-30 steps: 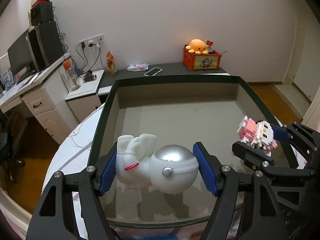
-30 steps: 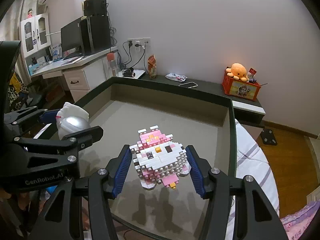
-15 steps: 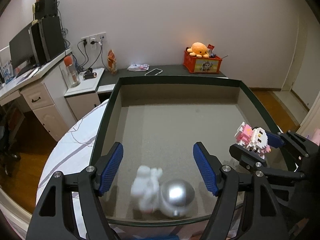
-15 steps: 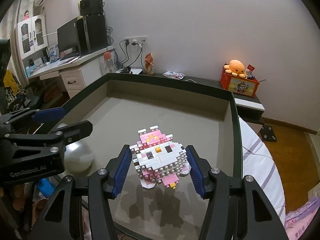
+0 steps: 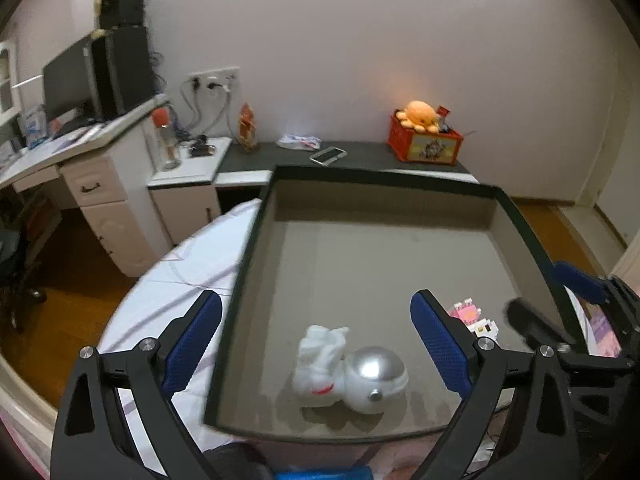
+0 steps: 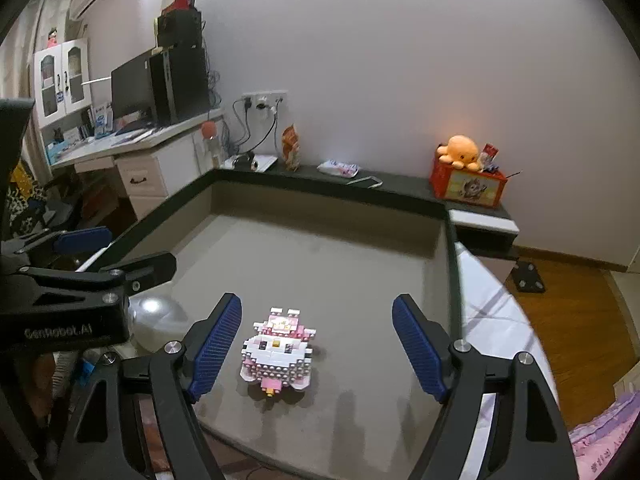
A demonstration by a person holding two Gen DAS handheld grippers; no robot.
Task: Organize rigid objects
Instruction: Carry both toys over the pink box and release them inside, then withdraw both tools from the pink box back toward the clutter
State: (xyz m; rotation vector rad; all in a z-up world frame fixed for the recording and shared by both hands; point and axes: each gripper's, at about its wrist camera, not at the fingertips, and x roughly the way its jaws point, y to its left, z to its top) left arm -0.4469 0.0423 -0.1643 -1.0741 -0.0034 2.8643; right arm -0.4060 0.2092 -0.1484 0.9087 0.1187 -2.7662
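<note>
Both toys had just been let go into the tray [image 5: 520,216]: the left hand-held gripper [image 5: 316,344] was opening, empty, above the astronaut figure [image 5: 348,372], the right hand-held gripper [image 6: 318,348] likewise around the block figure [image 6: 278,354] (both lay loose on the floor near its front edge). Placement looked done.

L wrist cam: looks fwd+down along its fingers, close over tray [image 5: 520,216] | R wrist cam: same tilt, from the right | shared: tray, back wall
</note>
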